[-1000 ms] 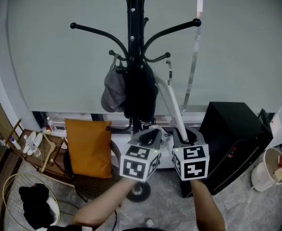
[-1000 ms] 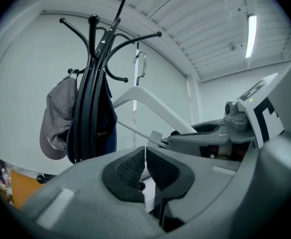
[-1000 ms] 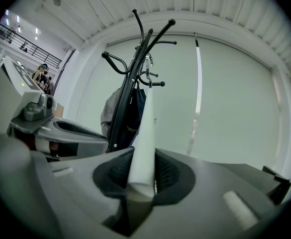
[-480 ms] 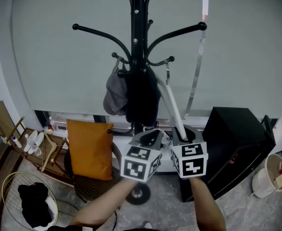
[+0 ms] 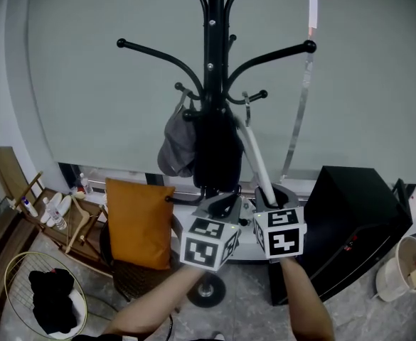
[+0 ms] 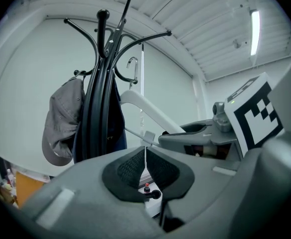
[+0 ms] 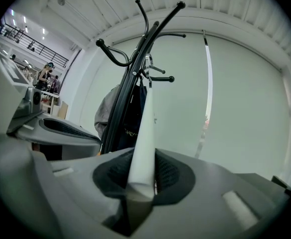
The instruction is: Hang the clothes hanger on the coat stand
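The black coat stand (image 5: 212,84) rises in the middle, with a grey cap (image 5: 180,139) and a dark garment (image 5: 217,153) hanging on it. My right gripper (image 5: 269,198) is shut on one arm of a white clothes hanger (image 5: 254,158) that slants up toward the stand. The hanger's metal hook (image 5: 248,107) is beside a short lower peg (image 5: 259,94), not over it. From the right gripper view (image 7: 140,180) the hanger's arm (image 7: 144,133) runs up between the pads. My left gripper (image 5: 224,203) sits close beside the right one, its pads (image 6: 157,167) together with nothing clearly held.
An orange cushion (image 5: 138,222) rests on a chair left of the stand's base. A black cabinet (image 5: 351,222) stands to the right, with a white bucket (image 5: 401,267) past it. At the lower left are a wire basket (image 5: 23,275) holding dark cloth and a wooden rack (image 5: 23,190). A grey blind fills the background.
Both grippers have edged toward the stand with the hanger. Its hook now sits nearer the short lower peg. The stand appears lower and further right in the head view.
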A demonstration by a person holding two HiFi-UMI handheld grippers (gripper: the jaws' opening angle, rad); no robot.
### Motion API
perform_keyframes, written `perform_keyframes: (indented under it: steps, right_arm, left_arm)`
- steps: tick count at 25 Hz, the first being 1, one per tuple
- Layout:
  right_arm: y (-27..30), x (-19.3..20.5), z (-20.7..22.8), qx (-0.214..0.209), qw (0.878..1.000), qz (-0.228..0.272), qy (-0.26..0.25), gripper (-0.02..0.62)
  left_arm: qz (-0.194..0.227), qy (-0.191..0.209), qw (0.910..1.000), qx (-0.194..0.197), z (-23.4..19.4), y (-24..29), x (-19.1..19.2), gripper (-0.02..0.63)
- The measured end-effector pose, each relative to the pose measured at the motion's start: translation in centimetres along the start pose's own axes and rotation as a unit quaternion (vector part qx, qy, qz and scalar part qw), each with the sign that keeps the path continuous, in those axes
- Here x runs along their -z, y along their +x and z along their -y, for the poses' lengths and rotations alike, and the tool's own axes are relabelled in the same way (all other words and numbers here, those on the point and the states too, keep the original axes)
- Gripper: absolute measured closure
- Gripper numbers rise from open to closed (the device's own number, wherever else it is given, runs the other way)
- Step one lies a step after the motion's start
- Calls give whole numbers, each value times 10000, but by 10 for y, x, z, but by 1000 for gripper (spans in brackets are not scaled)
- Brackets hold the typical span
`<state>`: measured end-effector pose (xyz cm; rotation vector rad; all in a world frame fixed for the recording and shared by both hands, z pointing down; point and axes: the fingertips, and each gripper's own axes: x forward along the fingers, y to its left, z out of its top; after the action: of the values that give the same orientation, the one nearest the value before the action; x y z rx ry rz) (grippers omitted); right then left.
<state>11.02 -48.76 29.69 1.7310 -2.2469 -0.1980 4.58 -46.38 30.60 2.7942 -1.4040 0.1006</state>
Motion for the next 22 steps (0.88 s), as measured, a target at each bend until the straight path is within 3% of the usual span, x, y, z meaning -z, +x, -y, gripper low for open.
perform_keyframes:
  steps: [22]
  right_arm:
    - [35,19,-2,-148,9992,-368,98,513]
  left_arm:
    - [-87,-88,9999,-76,-17,9,12,594]
